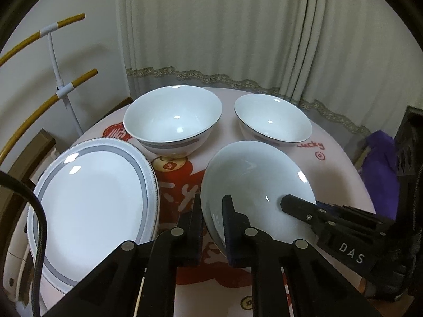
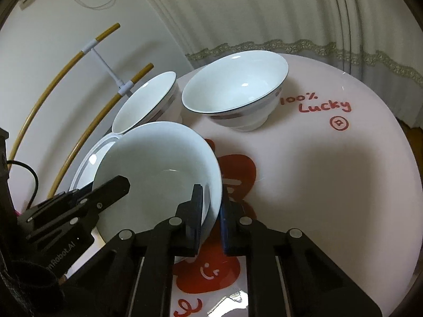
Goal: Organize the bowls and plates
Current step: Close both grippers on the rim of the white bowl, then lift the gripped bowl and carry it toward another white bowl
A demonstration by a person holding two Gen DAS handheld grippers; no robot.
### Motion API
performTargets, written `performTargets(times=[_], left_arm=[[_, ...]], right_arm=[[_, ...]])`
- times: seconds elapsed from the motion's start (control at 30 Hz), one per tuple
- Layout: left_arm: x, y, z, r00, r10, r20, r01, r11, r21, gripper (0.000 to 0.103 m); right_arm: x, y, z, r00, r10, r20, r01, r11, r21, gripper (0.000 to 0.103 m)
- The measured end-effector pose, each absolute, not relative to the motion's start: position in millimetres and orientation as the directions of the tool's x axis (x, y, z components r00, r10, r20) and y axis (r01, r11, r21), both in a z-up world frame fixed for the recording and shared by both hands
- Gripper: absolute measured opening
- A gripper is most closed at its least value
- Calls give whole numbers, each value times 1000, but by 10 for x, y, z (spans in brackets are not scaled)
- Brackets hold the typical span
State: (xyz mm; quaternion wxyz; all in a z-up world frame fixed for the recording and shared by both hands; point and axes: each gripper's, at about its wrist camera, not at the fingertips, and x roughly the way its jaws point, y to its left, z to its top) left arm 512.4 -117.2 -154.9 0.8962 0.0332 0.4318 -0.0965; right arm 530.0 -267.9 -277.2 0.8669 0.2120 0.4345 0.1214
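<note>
A shallow plain white bowl is tilted just above the table, held by both grippers. My left gripper is shut on its left rim, one finger inside and one outside. My right gripper is shut on the opposite rim; its finger reaches in from the right in the left wrist view. A stack of grey-banded plates lies to the left. Two deep bowls stand behind, a larger one and a smaller one.
The round table has a pink cloth with red prints. A rack with curved yellow bars stands at the left, a curtain behind, and a purple cloth off the right edge.
</note>
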Motion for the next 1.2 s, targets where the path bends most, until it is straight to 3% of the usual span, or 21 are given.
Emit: performTargets(times=[0.5, 0.83, 1.2], left_arm=[[4722, -842, -1097, 665, -190, -722, 209, 976, -63, 9], [4294, -210, -801, 707, -192, -681, 172, 980, -97, 9], [3965, 562, -682, 732, -144, -666, 89, 989, -116, 9]], right_arm=[[4981, -2514, -2315, 652, 382, -655, -59, 887, 458, 11], [4805, -1956, -1946, 673, 381, -634, -121, 902, 414, 11], [4900, -1272, -1917, 644, 420, -639, -185, 897, 402, 11]])
